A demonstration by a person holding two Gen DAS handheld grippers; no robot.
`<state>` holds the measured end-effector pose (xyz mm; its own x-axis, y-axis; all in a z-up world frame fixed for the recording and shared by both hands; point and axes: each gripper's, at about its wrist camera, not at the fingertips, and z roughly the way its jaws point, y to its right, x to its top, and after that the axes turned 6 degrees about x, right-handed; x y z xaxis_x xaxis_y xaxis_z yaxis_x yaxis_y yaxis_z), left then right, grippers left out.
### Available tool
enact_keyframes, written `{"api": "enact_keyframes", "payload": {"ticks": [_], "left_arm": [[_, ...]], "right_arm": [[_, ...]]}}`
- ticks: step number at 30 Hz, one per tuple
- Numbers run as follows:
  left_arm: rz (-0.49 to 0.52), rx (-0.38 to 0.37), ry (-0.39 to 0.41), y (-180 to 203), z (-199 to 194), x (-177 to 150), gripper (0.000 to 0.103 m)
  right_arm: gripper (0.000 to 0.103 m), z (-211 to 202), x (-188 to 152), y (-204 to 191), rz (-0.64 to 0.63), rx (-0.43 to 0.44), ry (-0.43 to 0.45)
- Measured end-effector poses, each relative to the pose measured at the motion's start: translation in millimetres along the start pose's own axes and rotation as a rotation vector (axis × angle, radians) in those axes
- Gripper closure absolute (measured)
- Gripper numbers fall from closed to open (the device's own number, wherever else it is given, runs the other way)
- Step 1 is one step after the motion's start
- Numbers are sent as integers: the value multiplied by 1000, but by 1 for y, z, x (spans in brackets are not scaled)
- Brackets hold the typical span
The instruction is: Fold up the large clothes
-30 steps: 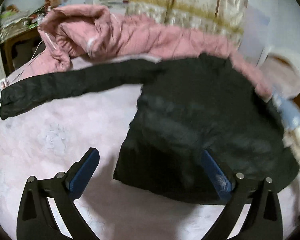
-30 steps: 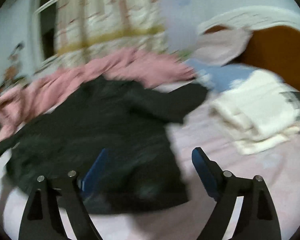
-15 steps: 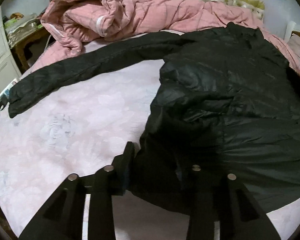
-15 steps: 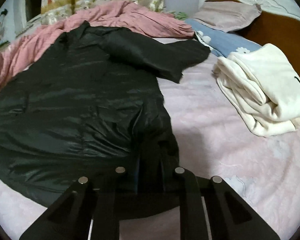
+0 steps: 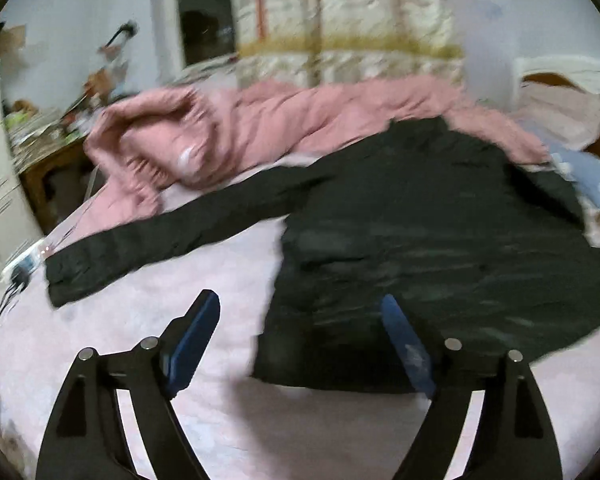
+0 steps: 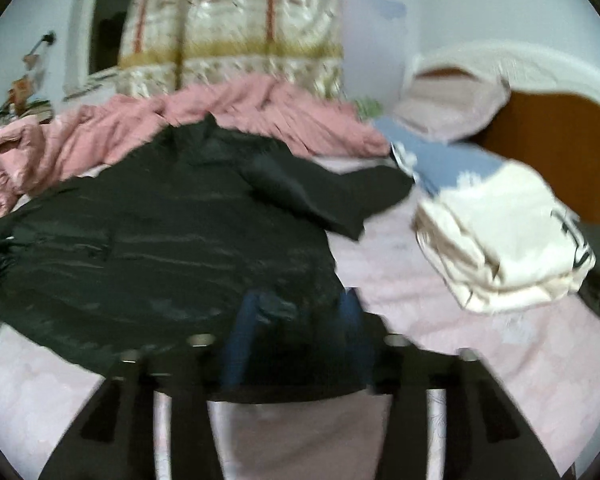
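Whereas half a second ago both tongs were closed on the hem of the black jacket [image 5: 440,236], the left gripper [image 5: 302,320] now stands wide open and empty, lifted clear above the bedsheet [image 5: 148,320] with the jacket's lower left corner lying just beyond its right finger. The blur in both views suggests the tools are moving.

Working left to right in the left wrist view: the jacket's long sleeve [image 5: 172,240] lies fully extended towards the bed's left edge, apart from the body. A pink quilt [image 5: 228,136] is bunched behind it. The jacket body lies spread flat across the middle of the bed, collar away from the camera.

In the right wrist view, the right gripper [image 6: 296,328] is part open, its blue pads on either side of a ridge of hem fabric. Whether they press that fabric or merely straddle it cannot be told through the blur. The other sleeve [image 6: 332,196] lies angled outward, its cuff near a folded cream garment [image 6: 496,232] and a blue pillow [image 6: 452,164].

Assessment: the hem appears to have been pulled straight and released on the left. The garment is laid out, but no fold is made. The sleeves remain to be brought inward, and the long left sleeve is the probable next item.
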<state>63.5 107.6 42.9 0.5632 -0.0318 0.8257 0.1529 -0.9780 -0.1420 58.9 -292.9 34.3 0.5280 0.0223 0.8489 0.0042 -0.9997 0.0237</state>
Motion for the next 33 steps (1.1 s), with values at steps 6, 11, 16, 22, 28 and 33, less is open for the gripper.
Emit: {"api": "enact_keyframes", "payload": {"ticks": [6, 11, 16, 22, 28, 33], "left_arm": [[182, -49, -162, 51, 20, -18, 14], [354, -28, -224, 80, 36, -36, 14], [356, 7, -208, 88, 39, -43, 14], [319, 74, -175, 79, 62, -40, 14], [286, 71, -182, 75, 72, -40, 13], [236, 29, -201, 67, 73, -39, 63]], "right_arm": [[16, 3, -12, -53, -215, 165, -67], [16, 26, -46, -102, -553, 40, -168], [16, 41, -49, -104, -544, -51, -193], [16, 59, -42, -91, -492, -138, -209], [15, 65, -40, -81, -446, -98, -236], [27, 73, -33, -54, -261, 54, -295]]}}
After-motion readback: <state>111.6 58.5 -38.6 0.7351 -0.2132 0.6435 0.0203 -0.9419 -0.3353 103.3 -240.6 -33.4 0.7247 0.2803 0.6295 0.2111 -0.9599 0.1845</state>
